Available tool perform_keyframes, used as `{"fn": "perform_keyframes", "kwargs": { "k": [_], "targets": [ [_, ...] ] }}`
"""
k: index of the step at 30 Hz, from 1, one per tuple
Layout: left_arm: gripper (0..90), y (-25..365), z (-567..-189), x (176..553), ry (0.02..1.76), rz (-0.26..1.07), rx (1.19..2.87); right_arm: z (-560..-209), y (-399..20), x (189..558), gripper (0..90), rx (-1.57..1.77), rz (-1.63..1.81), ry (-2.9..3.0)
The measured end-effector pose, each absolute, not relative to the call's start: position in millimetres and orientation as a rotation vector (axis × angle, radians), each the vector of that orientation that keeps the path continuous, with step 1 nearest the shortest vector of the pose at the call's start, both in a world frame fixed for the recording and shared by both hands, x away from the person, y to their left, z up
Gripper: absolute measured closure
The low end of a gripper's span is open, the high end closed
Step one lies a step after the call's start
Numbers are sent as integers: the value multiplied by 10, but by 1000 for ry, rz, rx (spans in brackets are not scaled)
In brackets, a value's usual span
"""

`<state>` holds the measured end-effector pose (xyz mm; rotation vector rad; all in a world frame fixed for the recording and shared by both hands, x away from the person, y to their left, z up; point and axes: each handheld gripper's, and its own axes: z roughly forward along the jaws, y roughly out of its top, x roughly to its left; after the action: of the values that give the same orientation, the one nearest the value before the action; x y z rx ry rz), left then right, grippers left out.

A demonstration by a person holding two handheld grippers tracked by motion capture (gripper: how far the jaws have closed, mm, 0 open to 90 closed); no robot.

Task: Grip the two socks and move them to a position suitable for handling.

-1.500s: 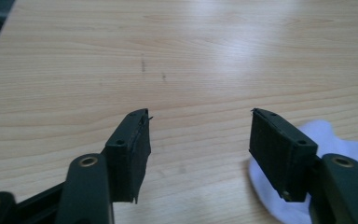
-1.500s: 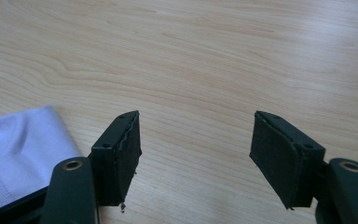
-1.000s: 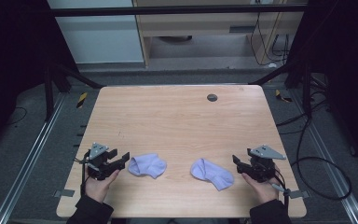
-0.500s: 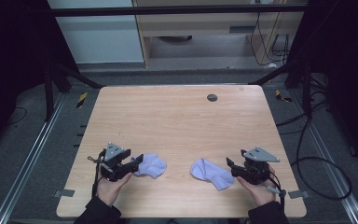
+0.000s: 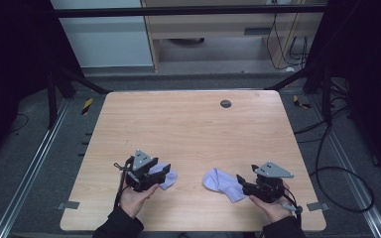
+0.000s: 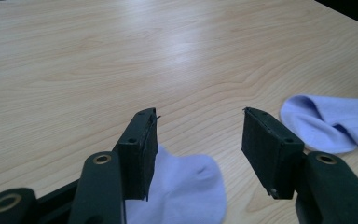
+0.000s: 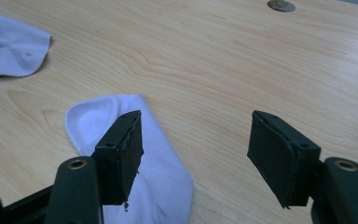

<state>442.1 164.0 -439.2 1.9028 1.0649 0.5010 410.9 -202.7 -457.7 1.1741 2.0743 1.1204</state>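
Your left claw [image 6: 198, 140], jaws apart and just closing slightly, straddles the left sock [image 6: 186, 189]; your right claw [image 7: 193, 154] gapes over the right sock [image 7: 161, 175] on the worktop [image 5: 188, 124].

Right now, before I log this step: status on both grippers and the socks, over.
Left gripper open, jaws just closing slightly over the near pale lilac sock. Right gripper open over the other pale lilac sock. Wooden table, nothing in the way.

In the high view, the left gripper [image 5: 155, 177] covers much of the left sock [image 5: 166, 176]; the person's forearms are cut off at the bottom edge. The left gripper view loses that sock's [image 6: 186, 193] lower part below the frame, the right sock [image 6: 328, 121] past the right edge.
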Motion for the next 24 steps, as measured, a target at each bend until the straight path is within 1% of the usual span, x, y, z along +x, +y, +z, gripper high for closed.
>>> {"fn": "perform_keyframes", "kwargs": {
  "k": [7,24],
  "targets": [
    [455,1346,-4418,4424,1017,478,1941,-4616,-1982,4062,376,1152,1107,2132],
    [515,1010,-4521,4450,985,471,2008,-4699,-1911,4038,454,1126,1092,2227]
  ]
}}
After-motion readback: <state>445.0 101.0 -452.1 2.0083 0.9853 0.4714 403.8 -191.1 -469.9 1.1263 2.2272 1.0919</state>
